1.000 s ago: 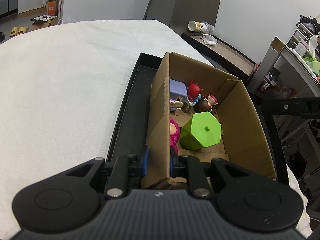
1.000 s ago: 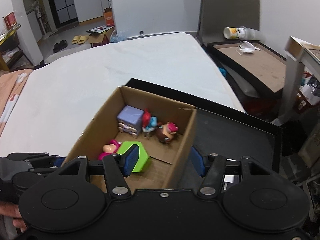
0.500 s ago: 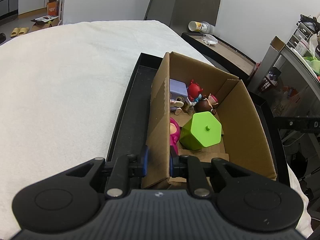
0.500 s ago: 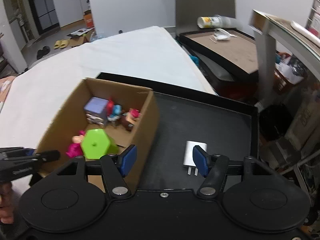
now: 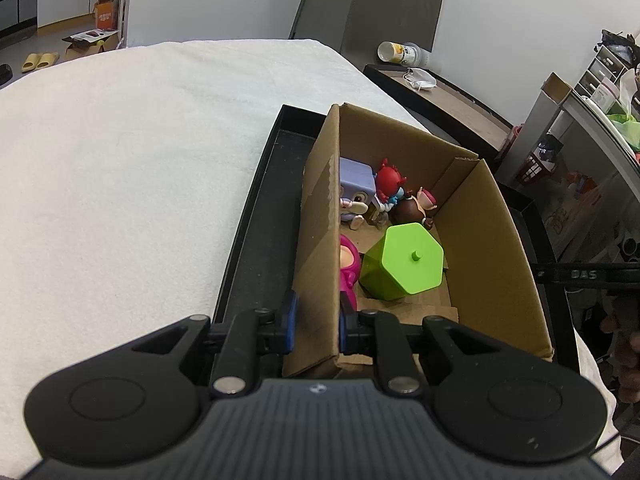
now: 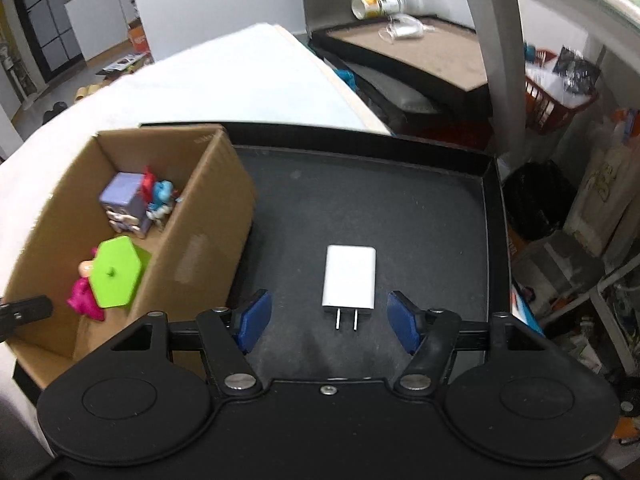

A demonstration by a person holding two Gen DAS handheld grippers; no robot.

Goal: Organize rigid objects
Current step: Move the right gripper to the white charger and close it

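**A:** Left gripper [image 5: 315, 320]?

**B:** Clenched on the near wall of the brown cardboard box [image 5: 320, 240], with one blue pad outside and one inside.

**A:** Inside the box?

**B:** Nearest, a pink plastic figurine [image 5: 348, 268] against that wall, just beside a lime-green hexagonal lidded container [image 5: 404, 260]. Farther back, a lilac cube-headed figurine [image 5: 356, 180], a red-haired figurine [image 5: 390, 180] and a brown figurine [image 5: 412, 210], bunched at the far end.

**A:** Right gripper [image 6: 330, 316]?

**B:** Released, with jaws just drawn in a little, grasping nothing. Poised over a flat white plug-in charger [image 6: 349, 276] lying between the pads, touching neither, prongs toward the camera.

**A:** Under the charger?

**B:** A shallow black tray [image 6: 400, 200], with the box standing in its left part and the charger apart from it, to the right in the right wrist view.

**A:** Beyond?

**B:** A white cloth-covered bench [image 5: 120, 180], carrying the tray.
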